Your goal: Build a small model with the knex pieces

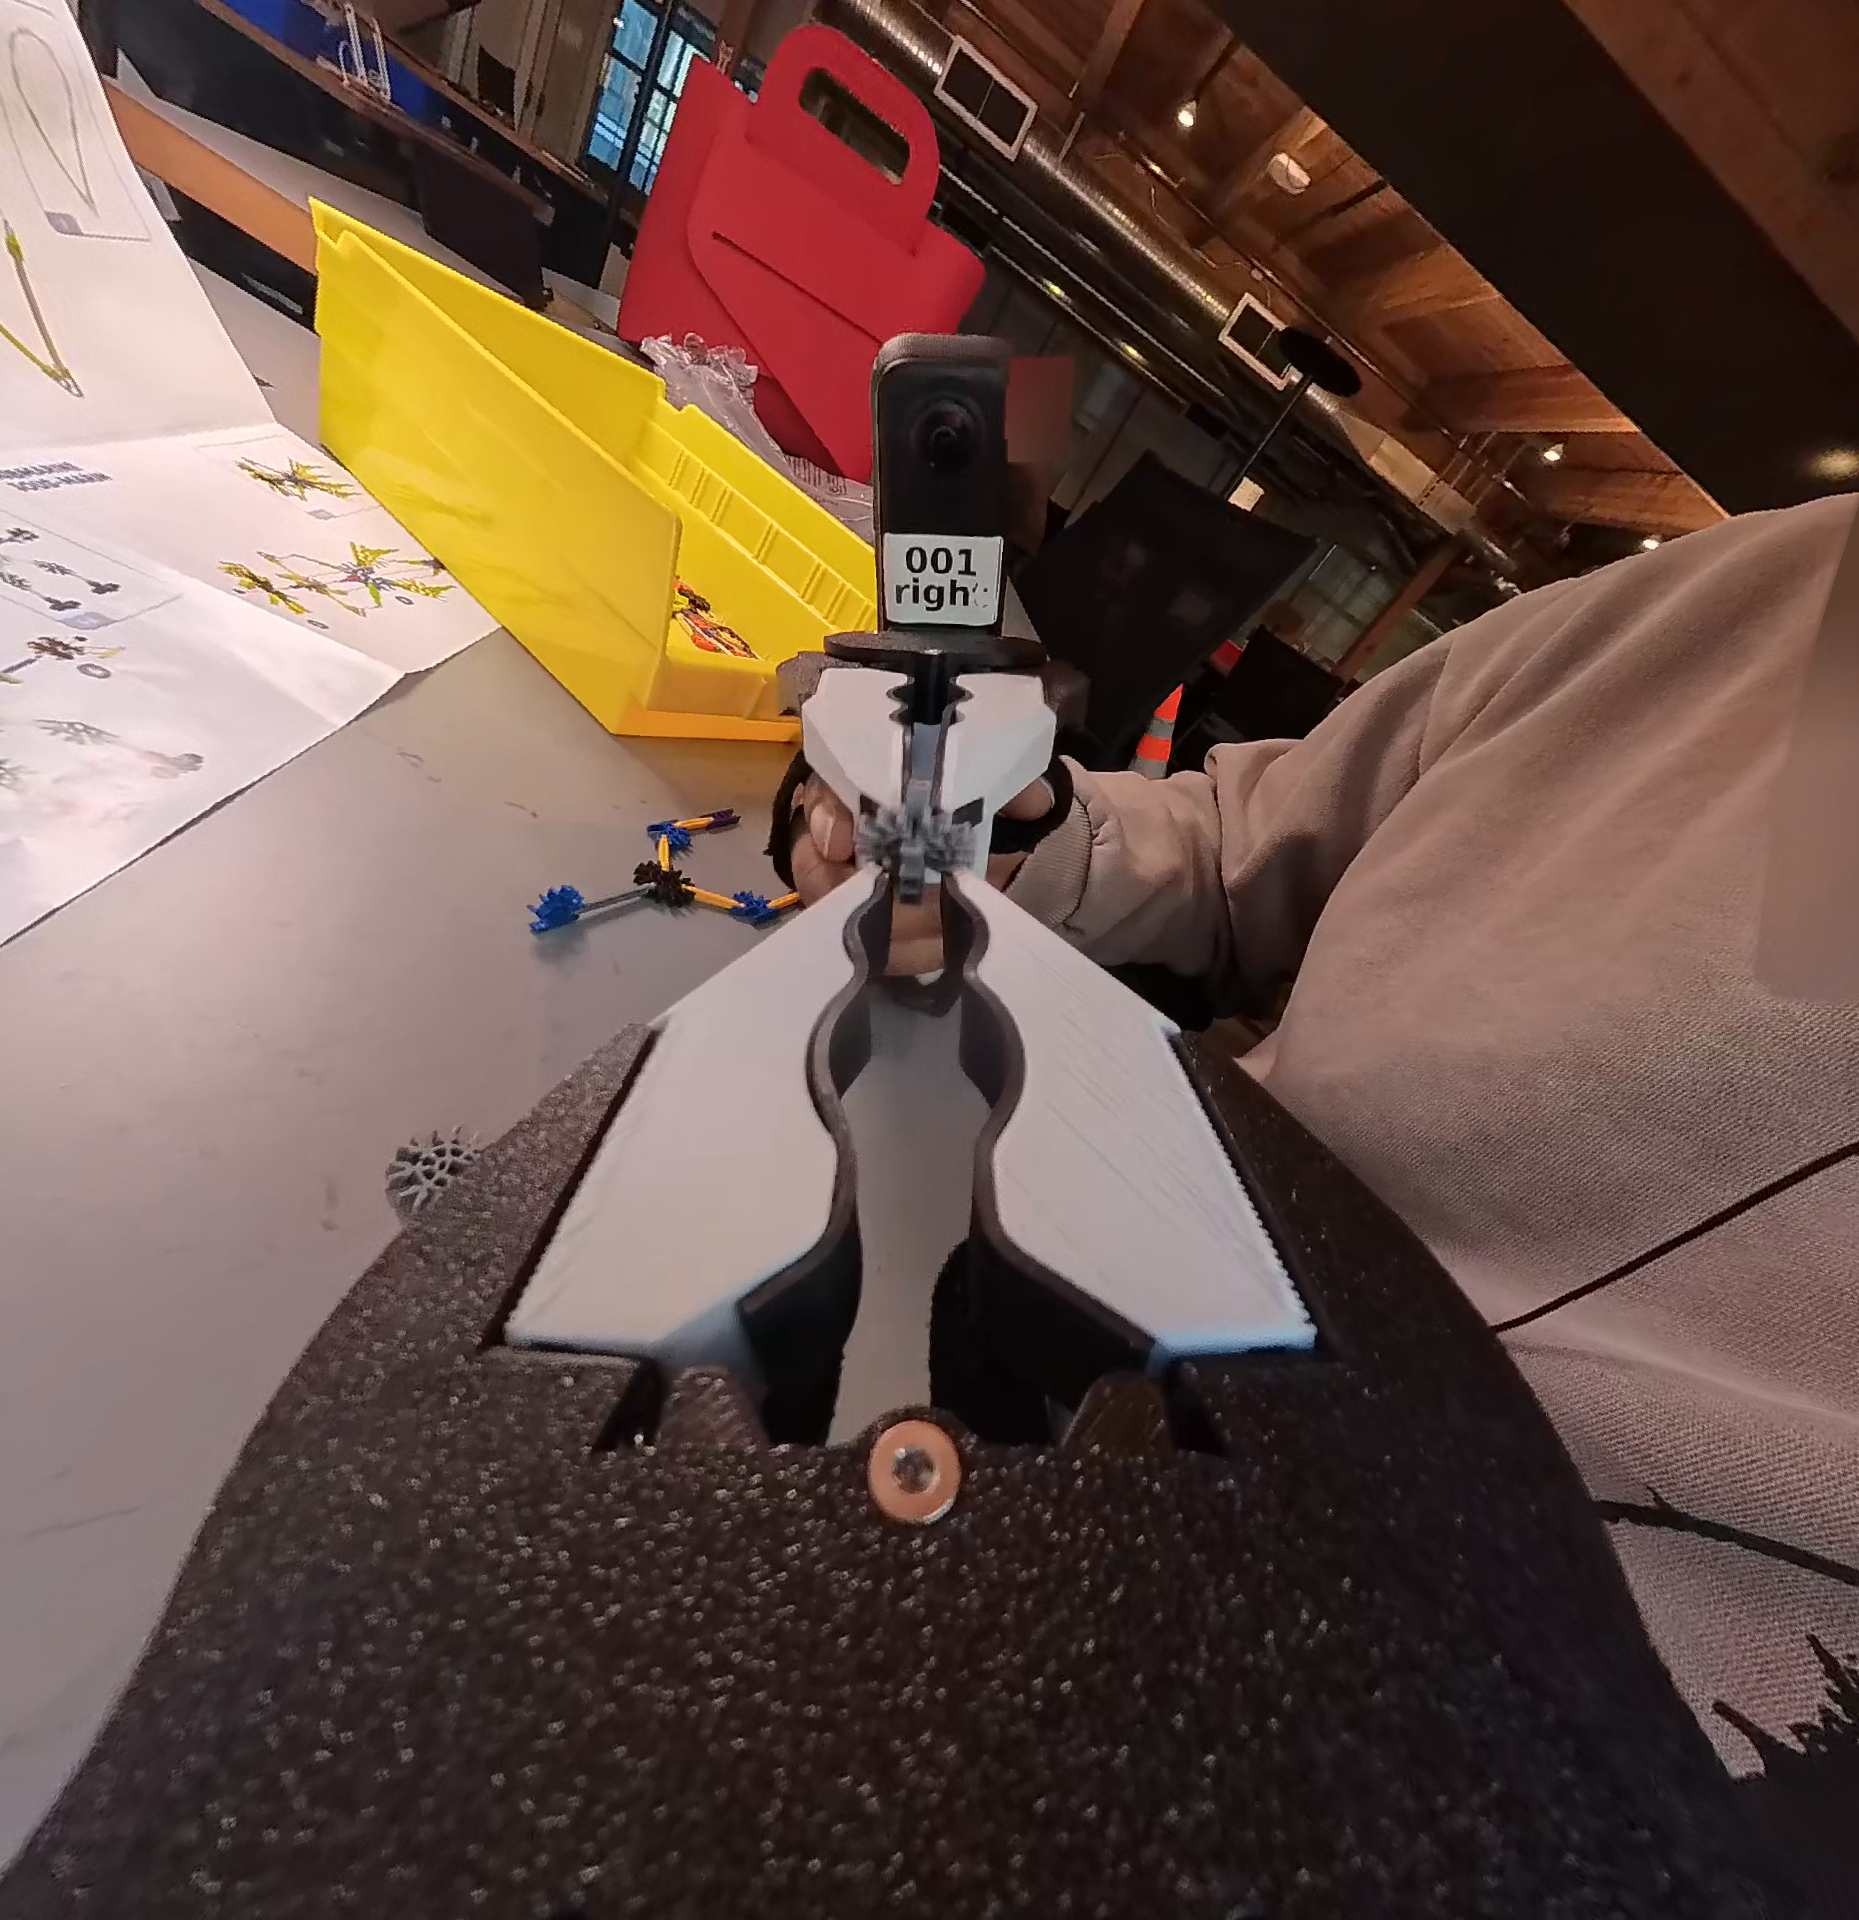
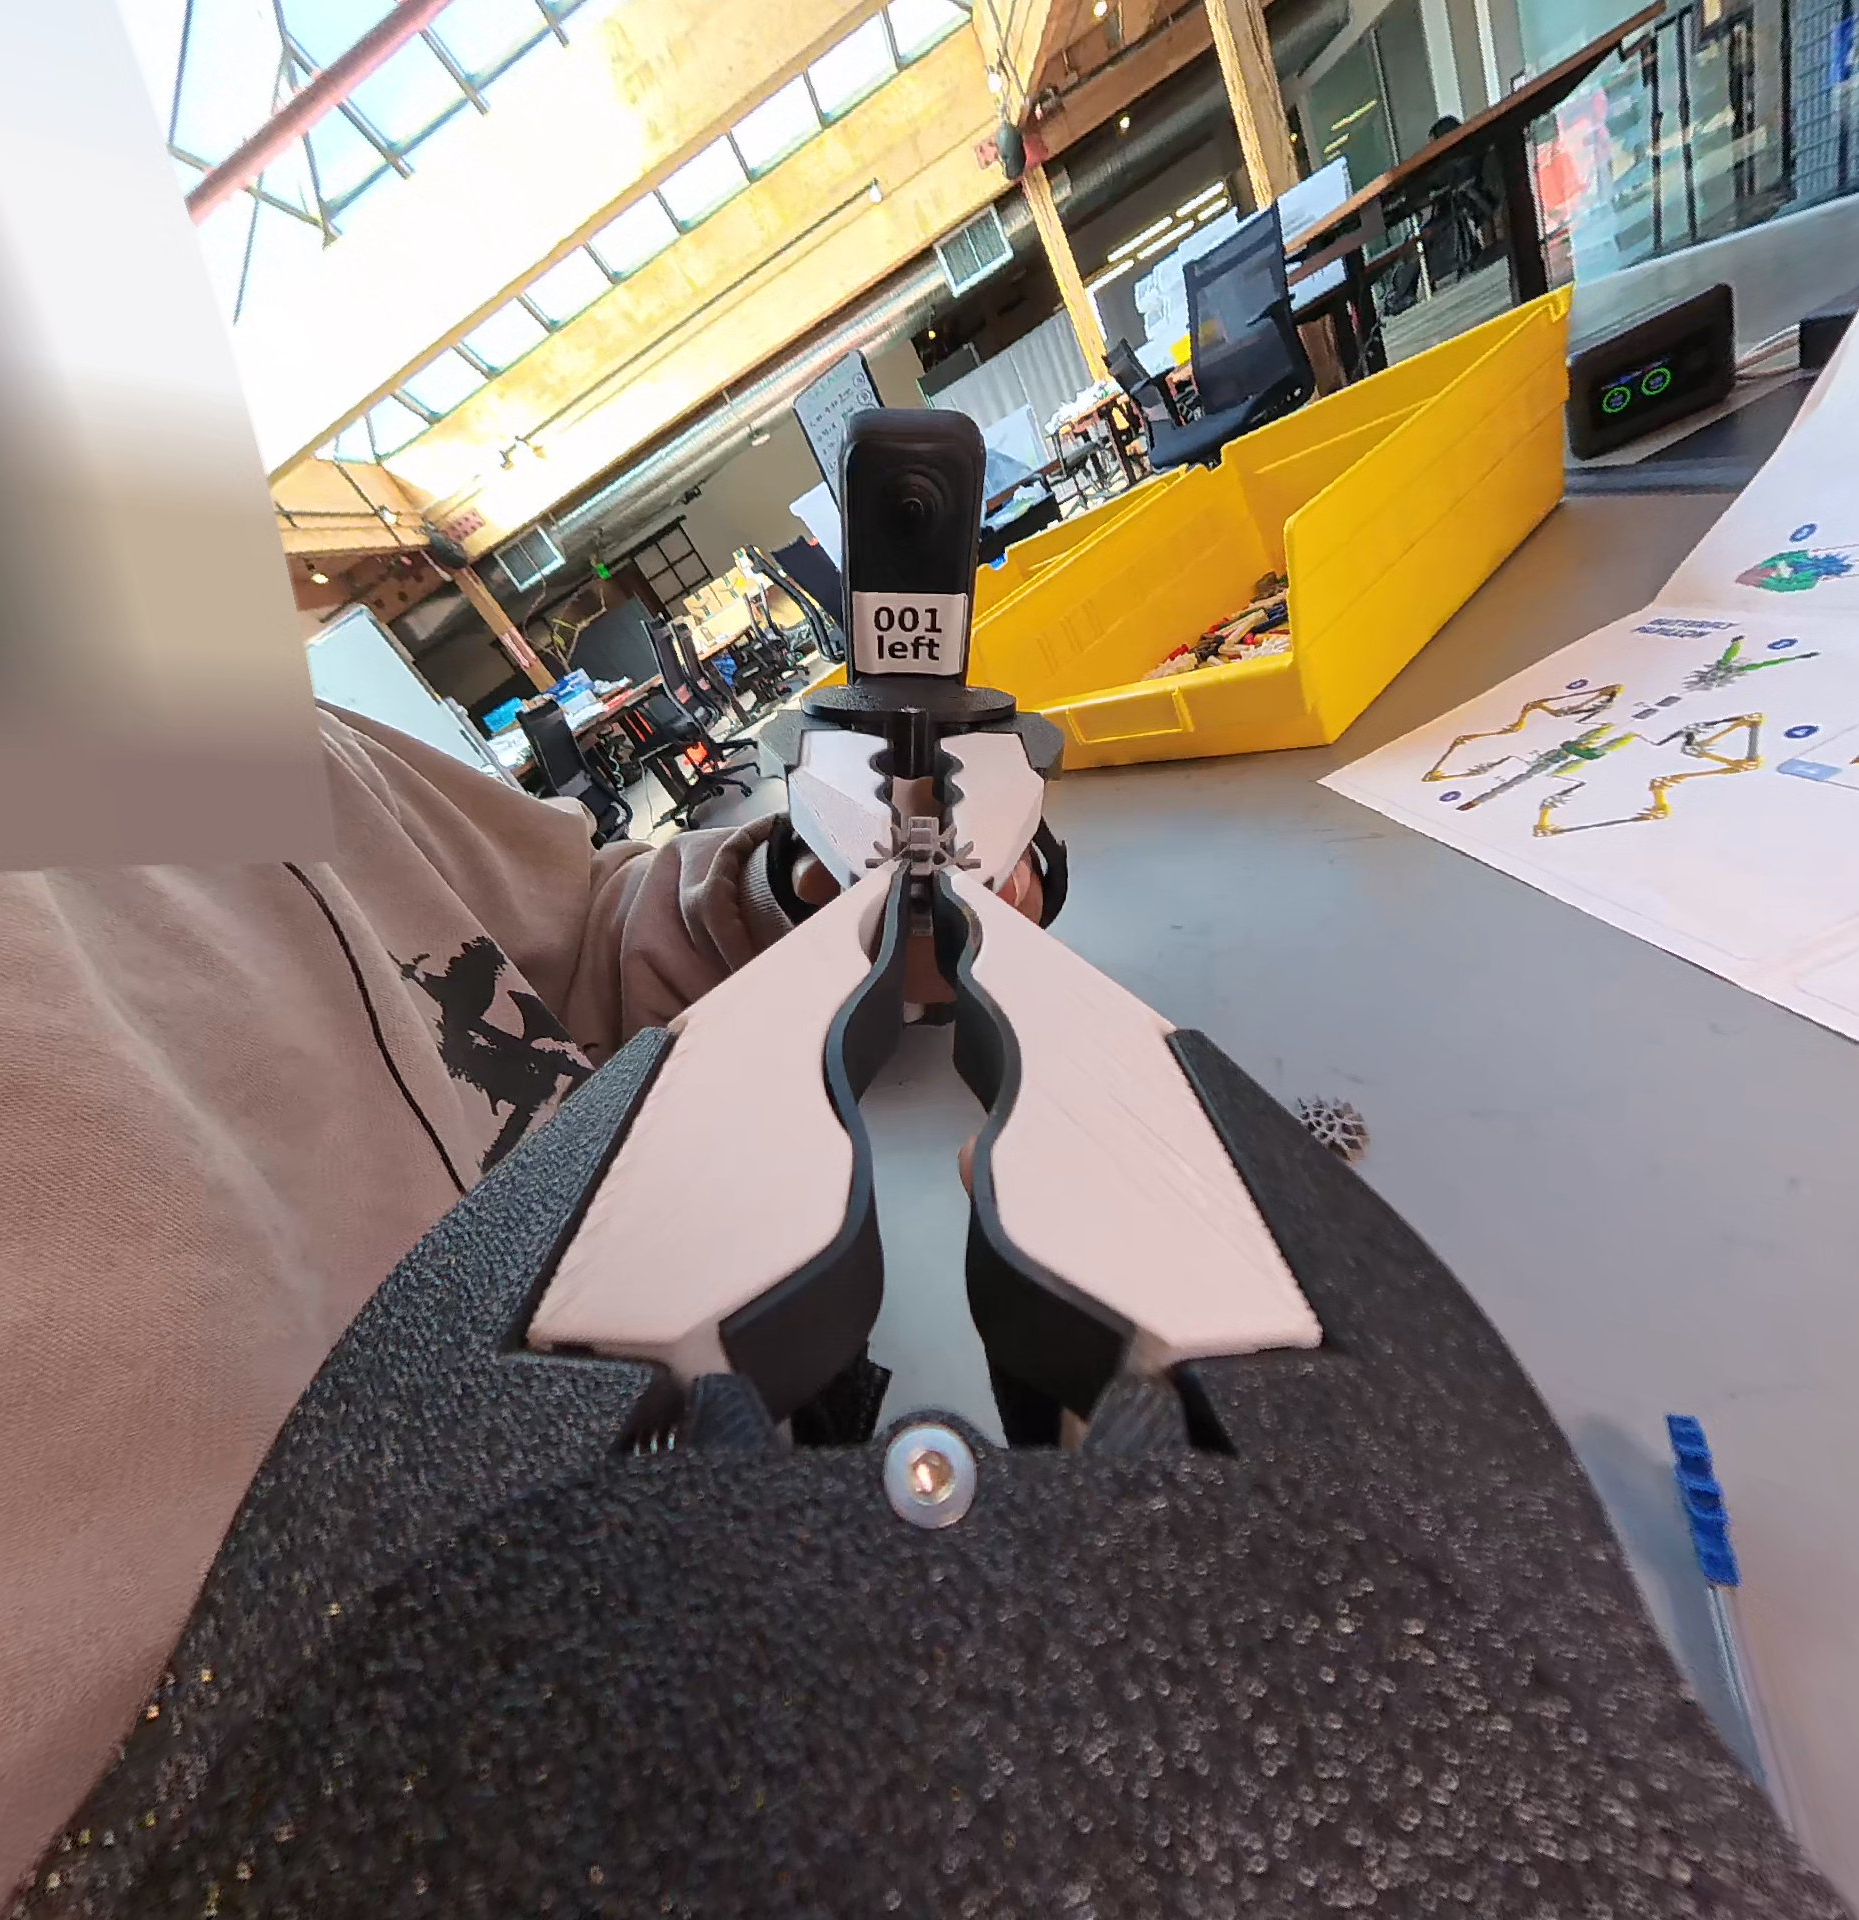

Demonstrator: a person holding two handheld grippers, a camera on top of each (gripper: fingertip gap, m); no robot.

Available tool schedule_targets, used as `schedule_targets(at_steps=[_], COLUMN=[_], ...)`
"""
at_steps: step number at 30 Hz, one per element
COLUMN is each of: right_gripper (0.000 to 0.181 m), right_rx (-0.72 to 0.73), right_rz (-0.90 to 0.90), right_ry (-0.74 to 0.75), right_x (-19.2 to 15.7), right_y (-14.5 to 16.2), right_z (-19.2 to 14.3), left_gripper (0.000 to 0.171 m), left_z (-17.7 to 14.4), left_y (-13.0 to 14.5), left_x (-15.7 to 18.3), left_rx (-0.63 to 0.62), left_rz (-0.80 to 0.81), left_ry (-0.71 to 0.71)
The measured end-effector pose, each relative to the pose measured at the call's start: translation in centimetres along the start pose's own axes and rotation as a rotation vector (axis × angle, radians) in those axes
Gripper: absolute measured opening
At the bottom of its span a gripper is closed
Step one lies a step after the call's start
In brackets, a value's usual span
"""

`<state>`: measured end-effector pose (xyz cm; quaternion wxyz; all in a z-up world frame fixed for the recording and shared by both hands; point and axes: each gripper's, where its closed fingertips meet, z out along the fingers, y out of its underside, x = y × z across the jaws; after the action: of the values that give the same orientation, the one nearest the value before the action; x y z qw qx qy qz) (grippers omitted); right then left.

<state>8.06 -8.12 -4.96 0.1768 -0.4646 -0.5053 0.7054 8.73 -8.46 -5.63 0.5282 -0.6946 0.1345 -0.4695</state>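
Observation:
My two grippers meet tip to tip above the grey table [image 1: 281,1039]. My left gripper [image 1: 909,883] is shut on a small grey snowflake connector [image 1: 907,840]. My right gripper [image 2: 912,883] is shut on a short grey rod [image 2: 914,916] whose end meets that connector [image 2: 920,847]. In the left wrist view the right gripper [image 1: 920,800] faces me with the rod [image 1: 922,758] lying between its fingers. In the right wrist view the left gripper [image 2: 917,831] faces me. A hand shows behind each gripper.
Yellow bins [image 1: 509,488] [image 2: 1424,540] holding loose pieces stand at the back, with a red bag-shaped card [image 1: 800,260] behind. An instruction sheet [image 1: 125,582] [image 2: 1683,769] lies flat. A blue, yellow and black assembly [image 1: 660,883], a spare grey connector [image 1: 431,1169] [image 2: 1332,1122] and a blue piece [image 2: 1702,1517] lie on the table. My two grippers' fingertips are within a few centimetres of each other.

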Motion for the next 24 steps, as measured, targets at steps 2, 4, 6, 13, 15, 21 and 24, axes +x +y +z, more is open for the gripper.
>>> schedule_targets(at_steps=[2,4,6,13,15,21,24], right_gripper=[0.002,0.002,0.003,0.022,0.022,0.021,0.021], right_rx=[-0.007,-0.022,-0.045,-0.131,-0.144,-0.140,-0.131], right_rz=[-0.018,-0.025,-0.039,-0.110,-0.095,-0.079,-0.059], right_ry=[0.009,0.007,0.016,0.029,0.012,-0.011,-0.010], right_x=[0.1,0.0,0.1,-0.2,-0.5,-1.0,-0.9], right_y=[0.2,0.4,0.7,1.8,2.0,2.3,2.4], right_z=[0.1,0.1,0.1,0.4,0.4,0.5,0.7], left_gripper=[0.006,0.003,0.003,0.003,0.003,0.003,0.002], left_z=[0.0,-0.1,-0.1,0.2,0.3,0.5,0.5], left_y=[-0.1,0.0,0.2,1.2,1.5,2.1,2.3], left_x=[0.1,0.0,-0.1,0.2,0.4,1.0,0.8], left_rx=[0.011,0.003,-0.021,-0.099,-0.113,-0.156,-0.158], left_rz=[0.006,0.009,0.028,0.107,0.115,0.072,0.041], left_ry=[0.002,-0.004,-0.017,-0.029,-0.020,0.012,0.014])
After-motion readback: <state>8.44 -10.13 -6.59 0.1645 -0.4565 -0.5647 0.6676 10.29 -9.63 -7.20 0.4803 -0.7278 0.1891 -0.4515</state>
